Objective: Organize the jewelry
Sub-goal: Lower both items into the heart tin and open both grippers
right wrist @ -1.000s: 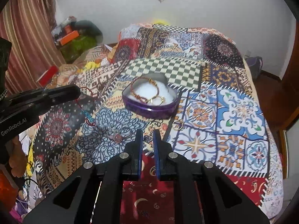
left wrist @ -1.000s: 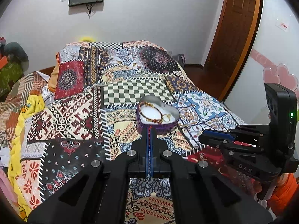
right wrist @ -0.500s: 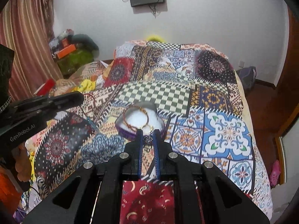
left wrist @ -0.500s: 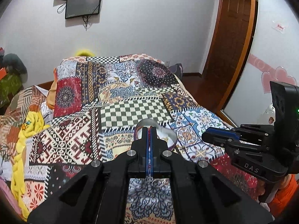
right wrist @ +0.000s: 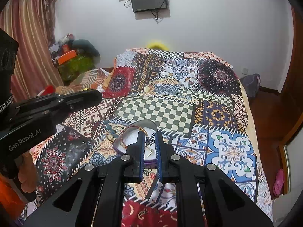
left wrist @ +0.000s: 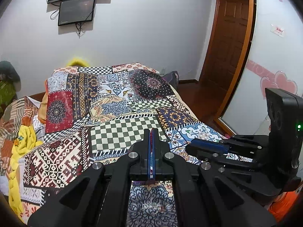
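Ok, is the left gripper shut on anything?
Shut on a red cord: the left gripper jaws pinch it between the blue pads.

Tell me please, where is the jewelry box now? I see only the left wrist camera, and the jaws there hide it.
Observer: The box lies on the bedspread, right under the tips of the right gripper.
Operator: Is something already inside it?
Observer: Yes, a gold bracelet lies on its white lining.
Operator: What does the right gripper carry?
Observer: A small crown charm sits pinched between its jaws, above the box.
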